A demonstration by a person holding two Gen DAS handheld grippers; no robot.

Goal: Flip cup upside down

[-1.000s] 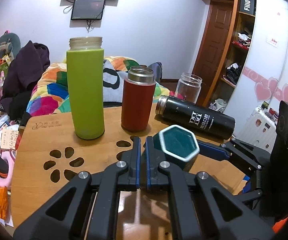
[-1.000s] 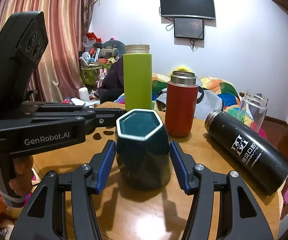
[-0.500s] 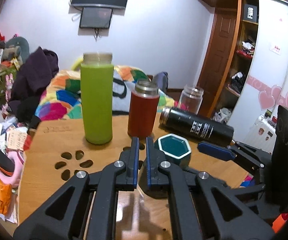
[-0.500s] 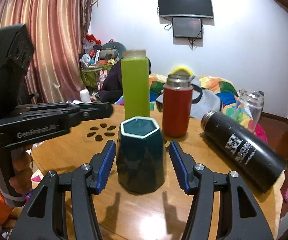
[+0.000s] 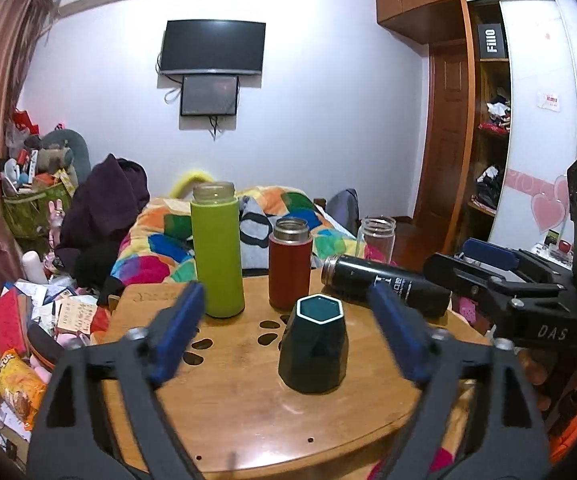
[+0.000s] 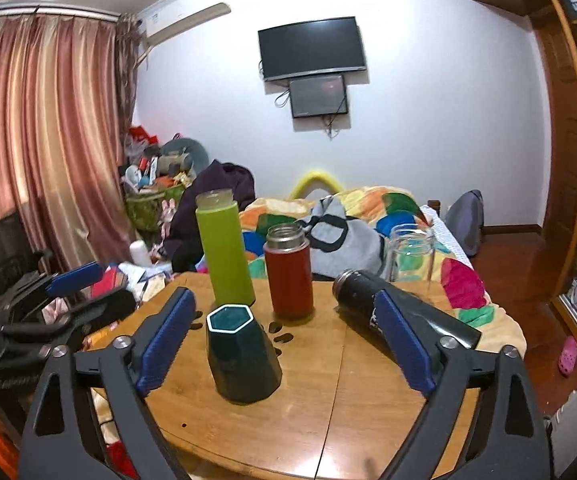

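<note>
We hold both the left gripper (image 5: 288, 330) and the right gripper (image 6: 284, 340) spread wide, clear of the dark cup (image 5: 313, 346) standing on the table (image 5: 228, 408).

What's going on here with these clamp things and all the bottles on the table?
A person holds a hand-held gripper in each hand, aiming to flip a cup. Right now neither grips anything: the left hand-held gripper and the right hand-held gripper are both open and clear of the dark green cup. The cup stands on the round wooden table, wide end down and narrow hexagonal end up. Behind it stand a green bottle and a red flask; a black flask lies on its side.
</note>
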